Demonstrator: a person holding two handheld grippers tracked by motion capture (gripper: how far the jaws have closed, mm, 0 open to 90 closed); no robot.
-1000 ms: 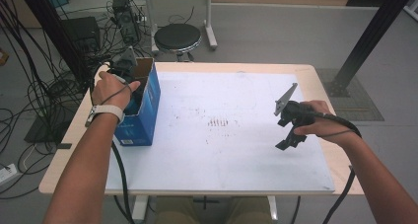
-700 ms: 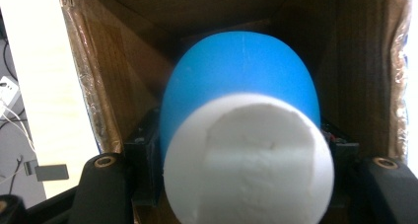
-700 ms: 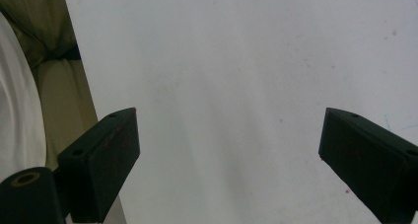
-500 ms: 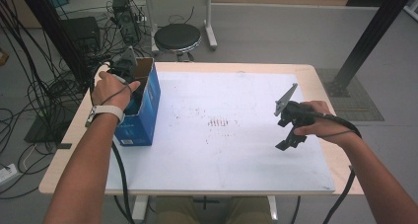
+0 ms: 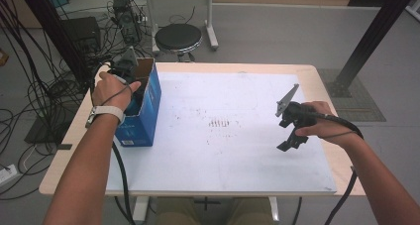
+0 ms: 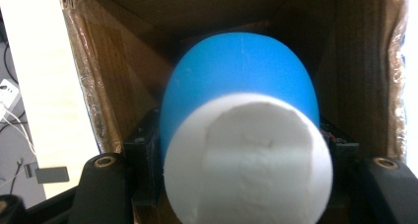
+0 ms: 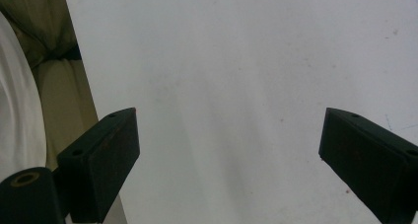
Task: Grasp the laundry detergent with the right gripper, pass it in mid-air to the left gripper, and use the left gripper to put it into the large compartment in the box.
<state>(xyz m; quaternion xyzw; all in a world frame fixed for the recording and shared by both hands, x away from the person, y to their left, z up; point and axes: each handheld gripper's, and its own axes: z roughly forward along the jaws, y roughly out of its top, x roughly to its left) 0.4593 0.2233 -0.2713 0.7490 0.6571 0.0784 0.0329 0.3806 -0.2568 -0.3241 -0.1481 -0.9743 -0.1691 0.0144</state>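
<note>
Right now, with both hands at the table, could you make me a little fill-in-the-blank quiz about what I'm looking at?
1. The left tool reaches into an open cardboard ____ with blue sides.
2. Between its jaws sits a white-ended object whose rounded far part is coloured ____.
3. The right tool, over the white table sheet, has jaws standing ____ with nothing between them.
4. Beyond the table stands a round black ____.

Missing words: box; blue; open; stool

Blue-and-white object (image 6: 241, 135) in the left claw (image 6: 244, 184) — inside cardboard box (image 6: 123, 51)
</note>
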